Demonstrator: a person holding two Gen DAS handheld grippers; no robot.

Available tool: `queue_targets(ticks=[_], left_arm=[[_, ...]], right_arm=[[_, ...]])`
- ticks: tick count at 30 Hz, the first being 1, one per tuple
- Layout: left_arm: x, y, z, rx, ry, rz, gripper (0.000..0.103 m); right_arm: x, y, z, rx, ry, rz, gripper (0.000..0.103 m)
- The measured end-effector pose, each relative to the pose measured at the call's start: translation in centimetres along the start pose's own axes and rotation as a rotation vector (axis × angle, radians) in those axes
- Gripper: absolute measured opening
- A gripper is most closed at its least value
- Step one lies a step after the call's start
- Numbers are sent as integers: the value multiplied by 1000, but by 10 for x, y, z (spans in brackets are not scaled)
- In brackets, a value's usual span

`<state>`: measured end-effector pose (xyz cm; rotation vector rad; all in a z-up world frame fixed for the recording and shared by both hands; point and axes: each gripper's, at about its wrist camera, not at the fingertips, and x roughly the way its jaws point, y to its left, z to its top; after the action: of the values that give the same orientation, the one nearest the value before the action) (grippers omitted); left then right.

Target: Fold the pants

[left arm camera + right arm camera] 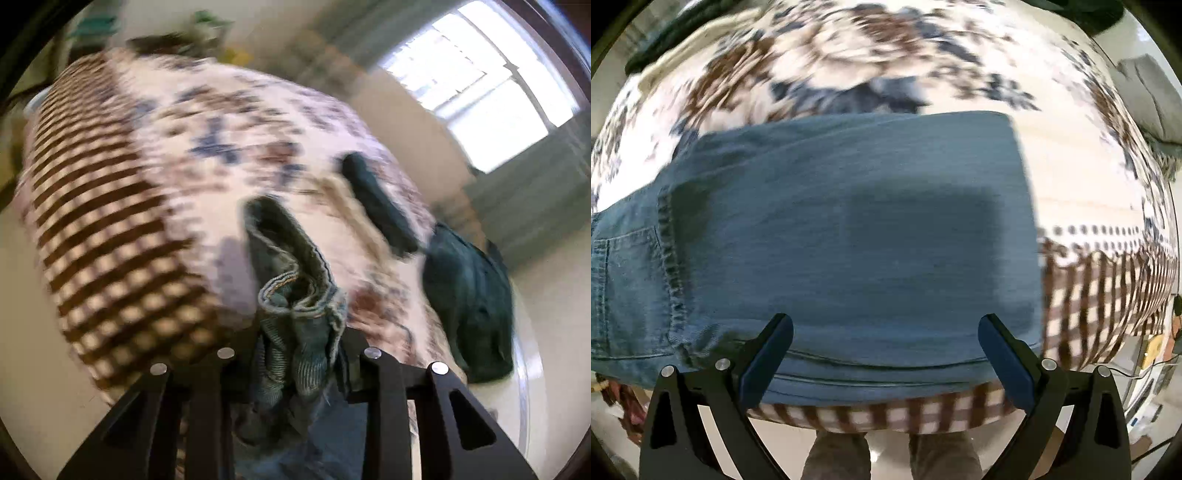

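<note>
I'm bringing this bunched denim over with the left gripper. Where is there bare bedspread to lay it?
Free: floral bedspread right of the flat jeans, above the checked border; also beyond their far edge. Crowded: dark garments at the far corner in the left view. Left gripper grips the bunched denim; right gripper is open.

I identify this site as a home bedroom. The work surface is a bed (1071, 177) under a floral bedspread (240, 122) with a brown checked border (110, 240). A bright window (491, 85) with curtains (535, 192) adjoins plain walls. Spare garments (469, 295) lie on the bed.
</note>
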<state>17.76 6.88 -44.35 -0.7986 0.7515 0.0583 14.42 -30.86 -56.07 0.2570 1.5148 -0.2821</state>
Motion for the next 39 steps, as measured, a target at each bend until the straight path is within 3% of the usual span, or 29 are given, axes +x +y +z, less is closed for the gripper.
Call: queue_targets(ticks=[4,8,12,15,18,22,25,26,27,29,35,39], left_arm=[[1,-79,-33,136,39,-58,26],[24,-142,-95,259,140,-98,25],[62,-178,-157,361,255,-82,25],[98,-186,-199,389,353,-40,25],[125,-182,-227,400,433,28,25],[140,-180,-235,392,520,111,31],[138,-187,-232,404,564,122,51],[136,-188,-231,398,585,122,68],[134,-186,-230,392,592,115,77],[125,-185,-226,388,588,123,83],[107,-163,-198,392,550,247,87],[112,-132,-170,445,500,391,87]], right_arm=[[0,-53,1,47,-5,28,102],[-1,-126,12,123,6,102,102],[0,-188,22,230,30,219,102],[1,-217,33,233,42,292,102],[-4,-220,41,187,52,371,102],[-5,-204,60,126,104,537,102],[-7,-181,68,94,144,735,102],[-7,-173,73,85,145,796,102],[-7,-167,74,80,148,822,102],[3,-150,80,84,179,860,102],[53,-105,92,21,265,735,102],[64,-86,88,35,220,622,103]])
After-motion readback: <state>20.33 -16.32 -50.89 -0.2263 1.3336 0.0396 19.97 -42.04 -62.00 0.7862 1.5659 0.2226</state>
